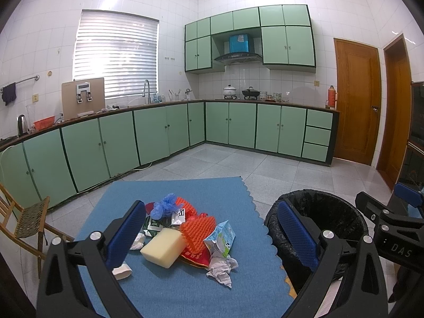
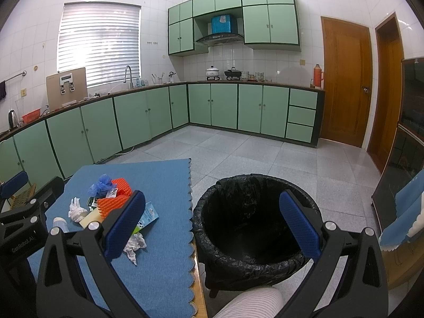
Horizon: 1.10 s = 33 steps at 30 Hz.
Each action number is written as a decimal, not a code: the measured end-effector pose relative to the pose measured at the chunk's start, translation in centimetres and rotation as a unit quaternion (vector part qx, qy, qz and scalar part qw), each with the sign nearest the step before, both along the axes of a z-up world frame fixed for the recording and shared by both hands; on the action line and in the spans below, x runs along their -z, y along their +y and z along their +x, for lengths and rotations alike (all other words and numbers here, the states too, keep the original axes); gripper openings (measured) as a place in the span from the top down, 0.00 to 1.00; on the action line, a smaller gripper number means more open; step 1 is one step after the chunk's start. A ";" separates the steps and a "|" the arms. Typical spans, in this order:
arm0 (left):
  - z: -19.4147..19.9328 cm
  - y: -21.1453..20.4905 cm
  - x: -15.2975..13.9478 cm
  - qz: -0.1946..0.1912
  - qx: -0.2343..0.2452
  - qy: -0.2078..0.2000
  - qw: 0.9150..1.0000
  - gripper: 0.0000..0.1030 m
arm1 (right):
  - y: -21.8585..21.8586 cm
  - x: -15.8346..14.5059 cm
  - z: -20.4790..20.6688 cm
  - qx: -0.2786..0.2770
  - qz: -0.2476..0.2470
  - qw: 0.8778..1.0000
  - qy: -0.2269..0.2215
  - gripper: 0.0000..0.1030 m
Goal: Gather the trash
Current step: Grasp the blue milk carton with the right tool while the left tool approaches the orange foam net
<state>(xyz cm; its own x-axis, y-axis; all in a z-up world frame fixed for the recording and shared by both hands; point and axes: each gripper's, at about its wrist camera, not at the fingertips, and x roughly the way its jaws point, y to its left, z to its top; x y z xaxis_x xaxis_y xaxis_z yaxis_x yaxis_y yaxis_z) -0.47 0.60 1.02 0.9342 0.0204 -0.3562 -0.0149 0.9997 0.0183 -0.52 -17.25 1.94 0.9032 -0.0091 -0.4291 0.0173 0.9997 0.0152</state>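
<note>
Trash sits heaped on the blue scallop-edged felt mat (image 1: 185, 286) over the table: a pale yellow rectangular sponge (image 1: 163, 246), an orange spiky foam net (image 1: 197, 232), a blue-and-white drink carton (image 1: 221, 238), crumpled white tissue (image 1: 221, 269), a blue plastic wad (image 1: 164, 206) and a small white bottle (image 1: 122, 271).

The left gripper (image 1: 212, 233) hangs directly above this pile, jaws spread wide and empty. The sponge lies between them, a little toward the left finger, its long axis running near-left to far-right across the gap.

The round bin lined with a black plastic bag (image 2: 254, 212) stands on the floor just right of the table edge. The right gripper (image 2: 212, 228) is over it, likewise released and holding nothing, with the heap off to its left.

Judged from this, the left hand is nearer the trash and need mostly descend; the carry to the bin goes rightward.
</note>
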 end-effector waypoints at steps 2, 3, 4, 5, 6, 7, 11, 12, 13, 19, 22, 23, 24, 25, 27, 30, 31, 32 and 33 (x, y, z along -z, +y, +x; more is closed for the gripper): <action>0.1 0.2 0.1 0.001 -0.001 0.000 1.000 0.06 | 0.1 0.1 0.1 0.000 0.001 1.000 0.002 0.05; 0.2 0.2 0.2 0.001 -0.003 0.001 1.000 0.06 | 0.1 0.2 0.1 0.000 0.001 1.000 0.004 0.05; 0.3 0.5 0.3 0.000 -0.006 0.003 1.000 0.06 | 0.1 0.3 0.2 0.000 0.003 1.000 0.006 0.05; 0.6 0.8 0.5 0.001 -0.009 0.005 1.000 0.06 | 0.2 0.5 0.4 -0.001 0.006 1.000 0.010 0.05; 1.1 1.2 0.9 0.004 -0.015 0.010 1.000 0.06 | 0.3 0.8 0.6 -0.001 0.009 1.000 0.014 0.05; 1.5 1.7 1.2 0.005 -0.020 0.016 1.000 0.06 | 0.5 1.1 0.9 -0.002 0.011 1.000 0.018 0.05; 3.4 4.7 3.1 0.008 -0.051 0.049 0.997 0.06 | 1.8 2.5 2.2 -0.015 0.010 0.999 0.038 0.05; 3.9 5.6 3.8 0.010 -0.061 0.060 0.996 0.06 | 2.2 2.9 2.6 -0.019 0.008 0.999 0.043 0.05; 4.2 6.4 4.4 0.013 -0.067 0.069 0.995 0.06 | 2.7 3.3 3.0 -0.024 0.008 0.998 0.049 0.05; 5.6 10.8 7.8 0.005 -0.095 0.100 0.990 0.06 | 5.9 6.0 5.7 -0.060 0.010 0.995 0.075 0.05; 6.2 11.7 9.1 0.016 -0.106 0.107 0.988 0.06 | 7.8 8.0 6.8 -0.080 0.009 0.993 0.085 0.05; 6.4 12.0 9.7 0.023 -0.109 0.110 0.988 0.06 | 8.6 8.7 7.1 -0.088 0.008 0.992 0.088 0.05; 6.6 12.2 10.2 0.027 -0.111 0.113 0.987 0.06 | 9.3 9.4 7.5 -0.093 0.005 0.992 0.091 0.05; 6.8 12.4 10.7 0.030 -0.113 0.118 0.986 0.06 | 9.9 10.0 7.8 -0.099 0.000 0.991 0.092 0.05; 7.0 12.9 11.6 0.031 -0.113 0.129 0.985 0.06 | 11.1 11.2 8.6 -0.109 -0.005 0.989 0.095 0.05; 7.4 13.6 12.4 0.024 -0.115 0.140 0.983 0.09 | 12.1 12.3 10.1 -0.114 0.002 0.988 0.103 0.05; 7.5 13.9 12.5 0.021 -0.117 0.141 0.983 0.10 | 12.5 12.6 10.7 -0.116 0.002 0.987 0.108 0.05; 7.7 14.3 12.6 0.018 -0.120 0.143 0.982 0.11 | 12.9 13.0 11.2 -0.118 -0.002 0.987 0.112 0.05; 7.8 14.5 12.7 0.016 -0.121 0.142 0.982 0.11 | 13.3 13.4 11.6 -0.120 -0.005 0.986 0.113 0.05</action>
